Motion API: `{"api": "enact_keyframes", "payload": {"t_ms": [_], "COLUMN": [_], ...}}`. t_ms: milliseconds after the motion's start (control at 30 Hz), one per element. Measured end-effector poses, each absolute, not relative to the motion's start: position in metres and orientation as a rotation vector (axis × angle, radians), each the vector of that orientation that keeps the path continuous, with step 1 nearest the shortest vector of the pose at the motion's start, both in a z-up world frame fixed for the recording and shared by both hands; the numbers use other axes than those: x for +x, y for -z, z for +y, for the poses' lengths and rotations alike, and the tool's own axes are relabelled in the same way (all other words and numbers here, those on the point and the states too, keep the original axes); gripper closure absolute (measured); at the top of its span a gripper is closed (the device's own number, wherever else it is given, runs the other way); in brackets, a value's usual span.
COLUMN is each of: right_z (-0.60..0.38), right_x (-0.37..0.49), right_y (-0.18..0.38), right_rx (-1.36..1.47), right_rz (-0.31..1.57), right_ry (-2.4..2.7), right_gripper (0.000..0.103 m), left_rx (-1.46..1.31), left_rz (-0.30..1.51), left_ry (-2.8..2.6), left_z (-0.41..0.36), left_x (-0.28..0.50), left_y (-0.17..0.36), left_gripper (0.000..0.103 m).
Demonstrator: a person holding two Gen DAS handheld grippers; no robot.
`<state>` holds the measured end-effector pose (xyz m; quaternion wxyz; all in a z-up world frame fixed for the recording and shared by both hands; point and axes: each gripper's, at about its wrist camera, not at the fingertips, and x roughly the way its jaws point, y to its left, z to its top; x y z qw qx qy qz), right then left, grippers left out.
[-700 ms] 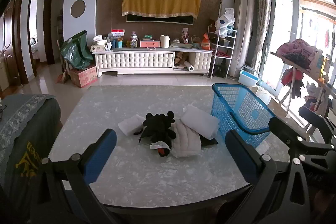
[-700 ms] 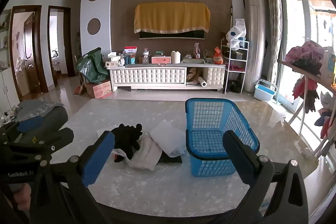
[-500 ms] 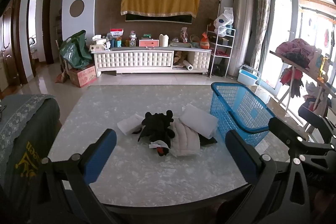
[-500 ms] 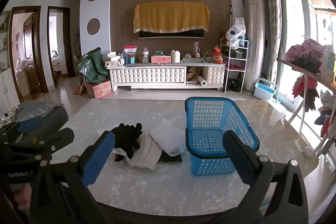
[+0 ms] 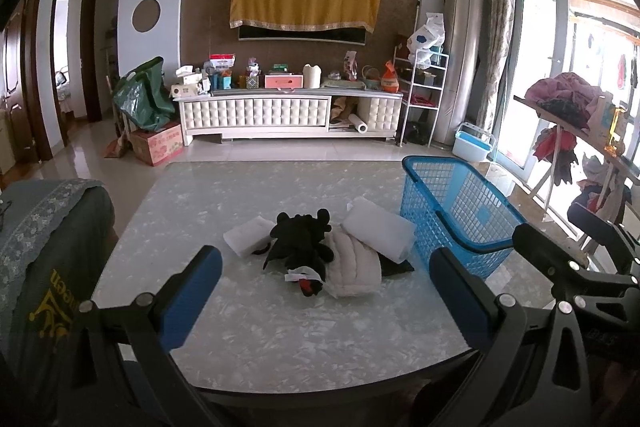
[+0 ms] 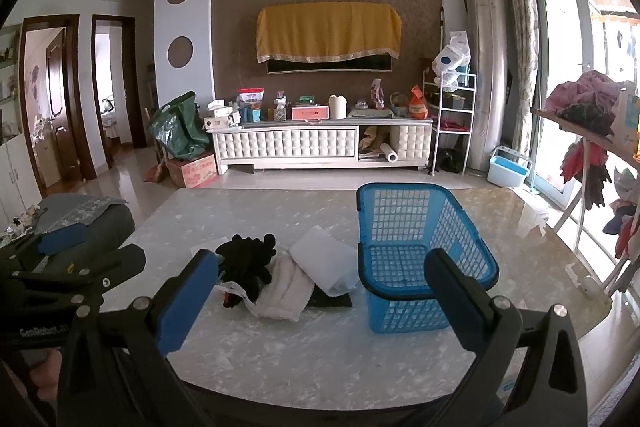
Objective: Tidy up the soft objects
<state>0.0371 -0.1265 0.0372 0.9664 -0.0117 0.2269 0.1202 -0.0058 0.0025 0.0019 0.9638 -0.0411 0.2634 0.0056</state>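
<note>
A heap of soft things lies mid-table: a black plush toy (image 5: 302,241) (image 6: 248,259), a cream quilted pad (image 5: 356,263) (image 6: 286,291), a white pillow (image 5: 380,229) (image 6: 324,261), a small white cloth (image 5: 248,237) and a dark cloth (image 5: 396,267) underneath. A blue plastic basket (image 5: 460,211) (image 6: 404,259) stands empty to the right of the heap. My left gripper (image 5: 326,291) hovers open over the table's near edge, short of the heap. Over the same edge my right gripper (image 6: 320,297) is open too, facing the heap and basket. Neither holds anything.
The marbled table (image 5: 280,339) (image 6: 320,355) ends just below the grippers. A chair with a grey-green cover (image 5: 44,267) stands at the left. The other gripper's black frame (image 5: 580,279) (image 6: 60,275) shows in each view. A clothes rack (image 5: 576,131) stands at the right.
Both views have shifted only slightly; the heap and basket lie as before. Both grippers stay open and empty.
</note>
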Motion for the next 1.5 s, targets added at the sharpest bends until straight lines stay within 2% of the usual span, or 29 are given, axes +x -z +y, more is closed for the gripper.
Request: {"api": "enact_keyframes", "payload": {"t_ms": [1500], "right_z": [-0.1261], "right_x": [0.0361], "right_y": [-0.0385], "right_rx": [-0.032], "right_rz": [0.472], "right_ry": [-0.248], "right_gripper": [0.0], "left_rx": [-0.08], "left_rz": [0.535], "left_ry": [0.001], "left_z": [0.0004], "left_x": [-0.0082], "left_y": [-0.0012], "left_gripper": [0.0]}}
